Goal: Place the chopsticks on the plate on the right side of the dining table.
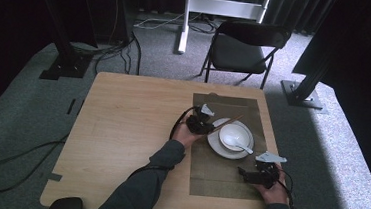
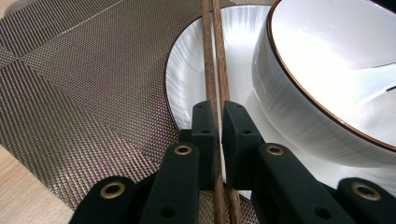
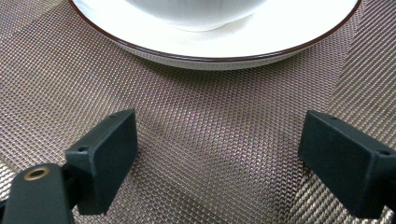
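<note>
A white bowl [image 1: 235, 135] with a brown rim stands on a white plate [image 1: 215, 142], a white spoon [image 1: 243, 147] resting in it. The plate lies on a woven brown placemat [image 1: 218, 172]. My left gripper [image 1: 203, 122] sits at the plate's left edge, shut on a pair of wooden chopsticks [image 2: 213, 65] that run across the plate [image 2: 187, 79] beside the bowl [image 2: 327, 70]. My right gripper [image 1: 258, 173] hovers low over the placemat [image 3: 196, 140] in front of the plate [image 3: 219, 46], open with nothing between its jaws.
The light wooden table [image 1: 121, 129] stretches bare to the left of the placemat. A black folding chair [image 1: 243, 49] stands beyond the far edge. Cables [image 1: 13, 166] trail over the grey carpet at the left.
</note>
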The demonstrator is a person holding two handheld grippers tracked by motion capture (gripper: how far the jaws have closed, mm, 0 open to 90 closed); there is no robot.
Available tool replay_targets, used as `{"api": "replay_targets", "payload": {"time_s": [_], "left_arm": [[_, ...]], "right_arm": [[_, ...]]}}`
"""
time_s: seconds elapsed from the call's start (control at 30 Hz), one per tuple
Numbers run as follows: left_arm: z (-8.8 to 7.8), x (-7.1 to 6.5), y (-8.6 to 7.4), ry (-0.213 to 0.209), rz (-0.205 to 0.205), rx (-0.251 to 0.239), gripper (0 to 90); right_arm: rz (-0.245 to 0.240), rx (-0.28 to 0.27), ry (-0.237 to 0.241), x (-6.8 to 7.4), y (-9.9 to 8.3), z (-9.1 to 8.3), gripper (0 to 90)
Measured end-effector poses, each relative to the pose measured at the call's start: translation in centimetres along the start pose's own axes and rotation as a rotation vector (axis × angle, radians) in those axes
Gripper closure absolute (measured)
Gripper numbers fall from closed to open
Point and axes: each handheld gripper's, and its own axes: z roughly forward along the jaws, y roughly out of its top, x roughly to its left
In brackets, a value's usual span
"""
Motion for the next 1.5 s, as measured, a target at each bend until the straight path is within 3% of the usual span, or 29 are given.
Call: {"api": "replay_targets", "payload": {"time_s": [0.37,0.8,1.1,1.5], "left_arm": [[-0.4,-0.1,0.1,-0.003,-0.002,-0.005,80.1],[-2.8,-0.8,0.2,0.017,0.030,-0.022,66.9],[-4.1,-0.9,-1.0,0.026,0.023,-0.036,60.9],[-4.2,-0.7,-2.8,0.017,0.010,0.007,58.9]], "right_arm": [[0.000,0.000,0.000,0.0,0.0,0.0,11.5],[0.000,0.000,0.000,0.0,0.0,0.0,11.5],[0.000,0.000,0.000,0.0,0.0,0.0,11.5],[0.000,0.000,-0.001,0.0,0.0,0.0,11.6]]}}
